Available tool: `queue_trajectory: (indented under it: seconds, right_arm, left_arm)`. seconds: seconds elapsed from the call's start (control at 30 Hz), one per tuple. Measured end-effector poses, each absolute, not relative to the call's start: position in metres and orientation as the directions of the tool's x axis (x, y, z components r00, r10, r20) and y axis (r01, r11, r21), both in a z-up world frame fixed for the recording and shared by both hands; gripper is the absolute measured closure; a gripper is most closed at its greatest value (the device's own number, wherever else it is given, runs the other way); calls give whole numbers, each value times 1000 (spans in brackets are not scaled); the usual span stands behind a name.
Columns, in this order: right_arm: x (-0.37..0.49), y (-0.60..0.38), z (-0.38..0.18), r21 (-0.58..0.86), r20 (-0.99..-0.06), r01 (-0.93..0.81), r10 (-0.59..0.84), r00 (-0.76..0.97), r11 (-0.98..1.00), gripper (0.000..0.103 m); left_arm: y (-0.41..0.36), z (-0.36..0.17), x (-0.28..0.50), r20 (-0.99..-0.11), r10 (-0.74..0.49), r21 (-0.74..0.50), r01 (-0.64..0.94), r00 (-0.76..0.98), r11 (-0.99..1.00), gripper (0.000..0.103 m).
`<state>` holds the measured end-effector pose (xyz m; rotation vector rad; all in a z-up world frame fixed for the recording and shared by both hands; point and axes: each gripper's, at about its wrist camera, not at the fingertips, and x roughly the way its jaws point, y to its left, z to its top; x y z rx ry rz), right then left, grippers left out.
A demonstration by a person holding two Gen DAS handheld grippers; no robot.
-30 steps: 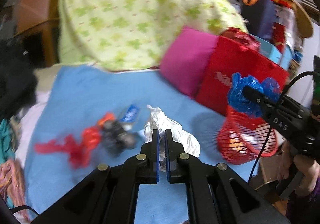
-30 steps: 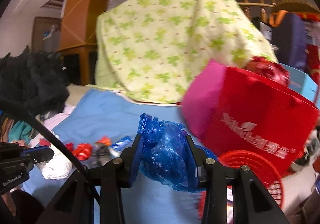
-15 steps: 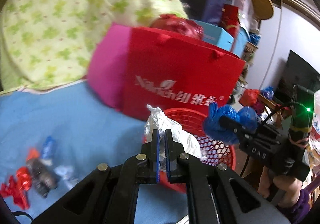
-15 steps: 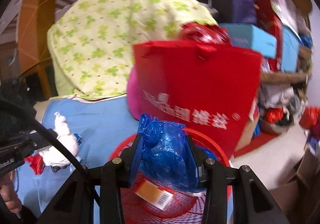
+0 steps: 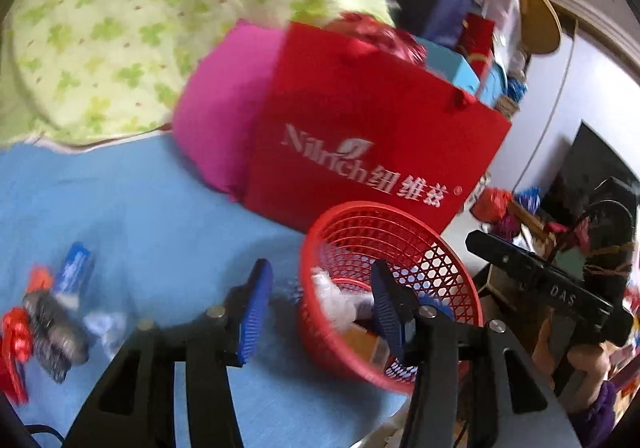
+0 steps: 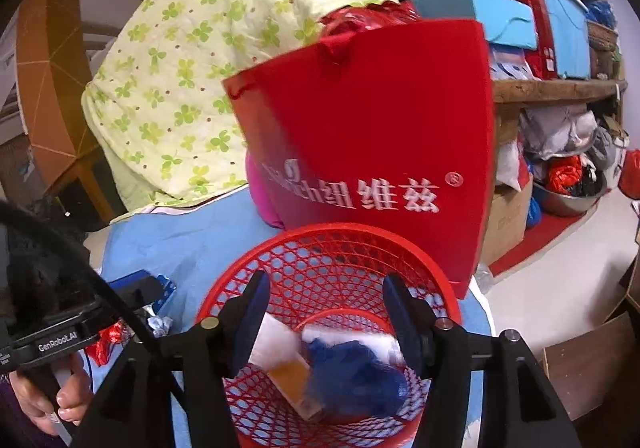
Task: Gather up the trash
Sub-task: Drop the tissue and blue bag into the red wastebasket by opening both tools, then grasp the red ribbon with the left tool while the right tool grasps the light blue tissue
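Note:
A red mesh basket stands on the blue cloth at the table's right edge. Inside it lie a blue plastic bag, a crumpled white wad and an orange-labelled packet. My left gripper is open and empty, above the basket's left rim. My right gripper is open and empty, directly over the basket. Loose wrappers stay on the cloth at the left: red foil, a grey crumpled piece and a blue packet.
A tall red paper bag stands just behind the basket, with a pink cushion and a green-patterned quilt beyond. Right of the basket the table ends; floor, boxes and cluttered shelves lie there.
Both grippers moved over the basket and opened. The blue bag dropped from the right gripper and the white wad from the left; both now lie in the basket.

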<state>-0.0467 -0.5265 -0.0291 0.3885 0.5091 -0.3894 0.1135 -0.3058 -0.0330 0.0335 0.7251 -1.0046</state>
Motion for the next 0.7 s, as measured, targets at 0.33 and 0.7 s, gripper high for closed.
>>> queue_trajectory:
  seconds: [0.33, 0.7]
  right_arm:
    - [12, -421, -1, 229, -486, 257, -119, 866, 939, 40]
    - [87, -315, -37, 317, -483, 64, 103, 869, 946, 37]
  left_arm:
    - [-138, -51, 134, -571, -492, -116, 529, 657, 841, 32]
    - [4, -95, 197, -656, -123, -164, 19, 745, 986, 26]
